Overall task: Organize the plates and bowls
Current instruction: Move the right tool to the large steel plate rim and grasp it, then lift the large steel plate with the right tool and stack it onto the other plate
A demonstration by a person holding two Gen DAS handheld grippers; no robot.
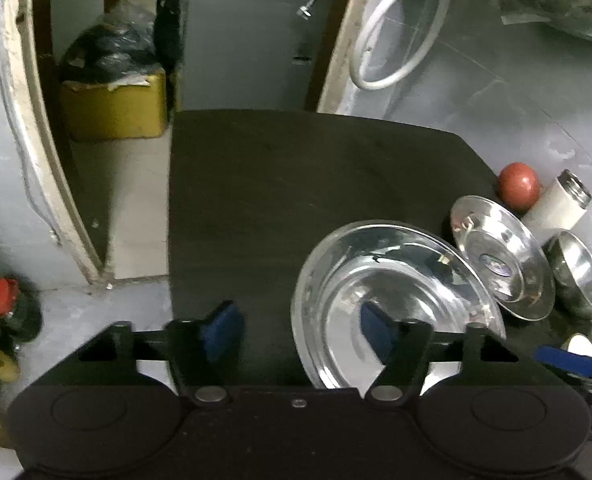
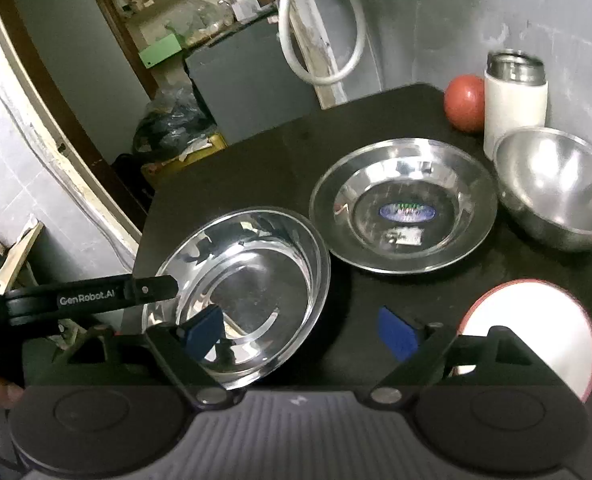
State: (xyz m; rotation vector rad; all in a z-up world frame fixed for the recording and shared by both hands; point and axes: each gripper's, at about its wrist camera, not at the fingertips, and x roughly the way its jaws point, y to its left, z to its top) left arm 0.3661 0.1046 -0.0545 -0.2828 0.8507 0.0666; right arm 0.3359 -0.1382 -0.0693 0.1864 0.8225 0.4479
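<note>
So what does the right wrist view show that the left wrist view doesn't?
Only the right wrist view shows the white plate with a red rim and the green box on the shelves. Only the left wrist view shows the red-capped bottle on the floor. Both show the steel dish, the stickered steel plate, the steel bowl, the red ball and the white flask.

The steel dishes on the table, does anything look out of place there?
Mostly tidy. Odd one out: a red ball sits at the table's far edge beside the white flask, not dishware. Nothing is spilled or visibly damaged.
</note>
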